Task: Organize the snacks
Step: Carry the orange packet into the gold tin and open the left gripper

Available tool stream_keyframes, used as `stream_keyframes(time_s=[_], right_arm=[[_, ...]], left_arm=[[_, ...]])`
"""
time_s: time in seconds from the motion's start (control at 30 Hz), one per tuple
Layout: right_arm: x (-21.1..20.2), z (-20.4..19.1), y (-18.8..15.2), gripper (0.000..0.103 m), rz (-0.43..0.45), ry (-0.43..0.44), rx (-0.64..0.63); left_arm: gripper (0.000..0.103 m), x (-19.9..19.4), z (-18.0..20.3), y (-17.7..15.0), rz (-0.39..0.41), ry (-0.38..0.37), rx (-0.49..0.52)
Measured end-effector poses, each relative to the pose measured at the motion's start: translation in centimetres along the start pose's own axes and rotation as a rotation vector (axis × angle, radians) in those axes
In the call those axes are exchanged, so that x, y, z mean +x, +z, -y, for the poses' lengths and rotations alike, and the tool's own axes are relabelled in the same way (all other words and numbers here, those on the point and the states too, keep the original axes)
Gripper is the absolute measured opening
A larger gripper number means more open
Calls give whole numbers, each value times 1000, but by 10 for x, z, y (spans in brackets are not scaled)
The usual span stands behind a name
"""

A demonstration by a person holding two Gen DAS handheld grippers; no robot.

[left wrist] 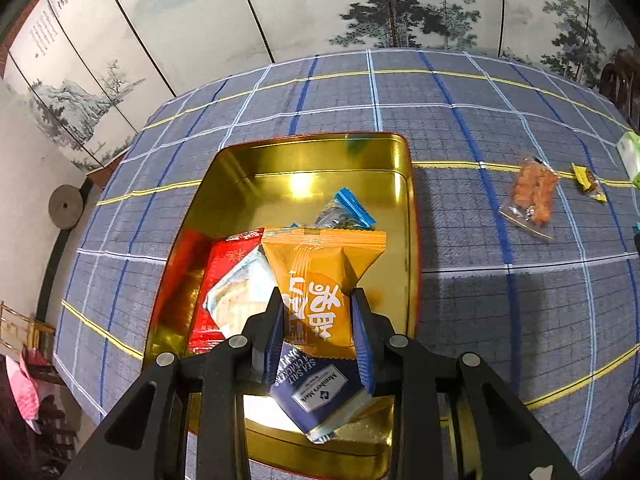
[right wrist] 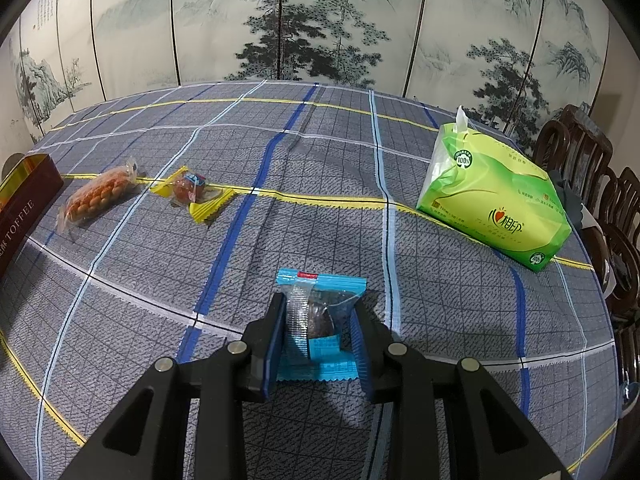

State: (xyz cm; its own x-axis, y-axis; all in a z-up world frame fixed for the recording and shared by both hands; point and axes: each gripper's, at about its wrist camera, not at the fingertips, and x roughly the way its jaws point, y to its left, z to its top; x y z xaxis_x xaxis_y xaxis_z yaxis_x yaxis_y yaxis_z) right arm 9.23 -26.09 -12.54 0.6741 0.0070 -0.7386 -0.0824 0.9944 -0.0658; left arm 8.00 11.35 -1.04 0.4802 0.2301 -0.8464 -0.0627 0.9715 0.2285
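Painted folding screen (right wrist: 320,20) behind blue-grey plaid tablecloth (right wrist: 320,200).

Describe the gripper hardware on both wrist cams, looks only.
Both match: the left gripper and right gripper have matte black angular linkage arms with triangular cutouts and round silver pivot pins. The fingers carry blue ribbed pads. No cables, markings, hands or sleeves are visible.
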Motion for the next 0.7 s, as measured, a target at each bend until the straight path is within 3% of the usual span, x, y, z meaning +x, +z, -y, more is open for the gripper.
stream_keyframes(time_s=[0.7], right_arm=[[-1, 1, -1, 32, 1, -6, -4]], left_arm=[[36, 8, 3, 7, -12, 25, 26]])
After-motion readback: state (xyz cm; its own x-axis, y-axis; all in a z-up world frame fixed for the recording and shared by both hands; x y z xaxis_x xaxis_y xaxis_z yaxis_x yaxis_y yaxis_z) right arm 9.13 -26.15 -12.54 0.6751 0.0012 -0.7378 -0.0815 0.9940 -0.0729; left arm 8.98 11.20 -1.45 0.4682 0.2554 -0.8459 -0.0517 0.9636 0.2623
